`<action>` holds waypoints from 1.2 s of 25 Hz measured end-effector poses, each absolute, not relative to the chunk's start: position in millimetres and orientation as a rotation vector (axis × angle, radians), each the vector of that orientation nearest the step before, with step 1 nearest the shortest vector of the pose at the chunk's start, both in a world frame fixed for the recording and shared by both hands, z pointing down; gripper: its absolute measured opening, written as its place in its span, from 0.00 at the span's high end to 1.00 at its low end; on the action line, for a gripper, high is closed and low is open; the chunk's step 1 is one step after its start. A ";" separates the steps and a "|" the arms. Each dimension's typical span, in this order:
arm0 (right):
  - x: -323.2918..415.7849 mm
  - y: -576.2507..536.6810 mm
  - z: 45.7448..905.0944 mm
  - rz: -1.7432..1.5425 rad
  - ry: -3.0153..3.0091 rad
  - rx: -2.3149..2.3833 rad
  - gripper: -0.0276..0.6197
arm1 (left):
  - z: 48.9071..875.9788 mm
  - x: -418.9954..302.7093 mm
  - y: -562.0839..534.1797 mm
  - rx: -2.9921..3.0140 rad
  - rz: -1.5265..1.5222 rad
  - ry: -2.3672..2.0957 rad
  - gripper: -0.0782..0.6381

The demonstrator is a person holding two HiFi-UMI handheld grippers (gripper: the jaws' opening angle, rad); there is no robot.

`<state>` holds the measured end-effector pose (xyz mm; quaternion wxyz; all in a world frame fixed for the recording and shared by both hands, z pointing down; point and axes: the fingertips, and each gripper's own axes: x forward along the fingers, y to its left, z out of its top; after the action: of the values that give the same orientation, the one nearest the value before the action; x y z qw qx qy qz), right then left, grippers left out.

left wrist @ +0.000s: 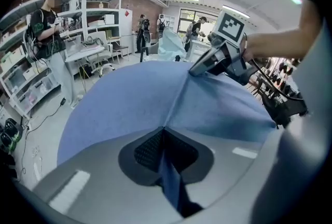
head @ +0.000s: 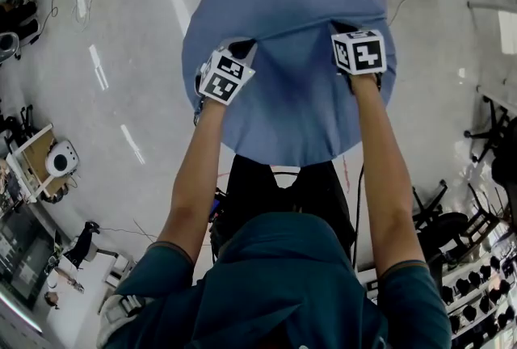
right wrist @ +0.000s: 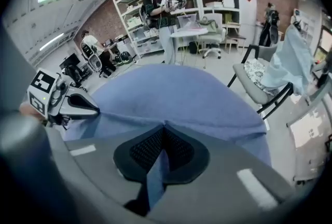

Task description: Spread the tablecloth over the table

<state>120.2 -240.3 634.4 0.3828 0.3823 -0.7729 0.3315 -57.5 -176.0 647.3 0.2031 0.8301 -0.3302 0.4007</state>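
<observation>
Gripping the cloth (head: pixel 291 109) at 2 points, spreading step in hand.
Head view: cloth covers the round table, which is hidden; left gripper (head: pixel 241 47) and right gripper (head: pixel 342 27) sit on a ridge across it. Left gripper view: jaws clenched on a cloth fold. Right gripper view: likewise pinching cloth. Next, likely: draw both evenly nearer, flatten the ridge, let go.

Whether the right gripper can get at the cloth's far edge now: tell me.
Probably not yet. The right gripper is shut on a fold of the cloth and would have to let go first. Nothing else lies between it and the far edge.
</observation>
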 end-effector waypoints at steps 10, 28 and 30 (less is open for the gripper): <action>156.1 -245.1 581.1 0.834 -2.080 0.955 0.88 | 602.8 -77.6 -209.5 2.294 0.783 -1.048 0.73; 109.1 -278.1 645.3 0.506 -1.962 0.972 0.94 | 647.1 -67.6 -251.2 2.216 0.910 -1.334 0.88; 105.6 -288.3 636.9 0.497 -1.982 1.021 0.94 | 639.2 -71.2 -252.5 2.219 0.897 -1.387 0.88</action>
<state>105.6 -288.3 636.9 0.4156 0.4065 -0.7892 0.1980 -71.2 -252.5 639.2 0.1864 0.7882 -0.4925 0.3184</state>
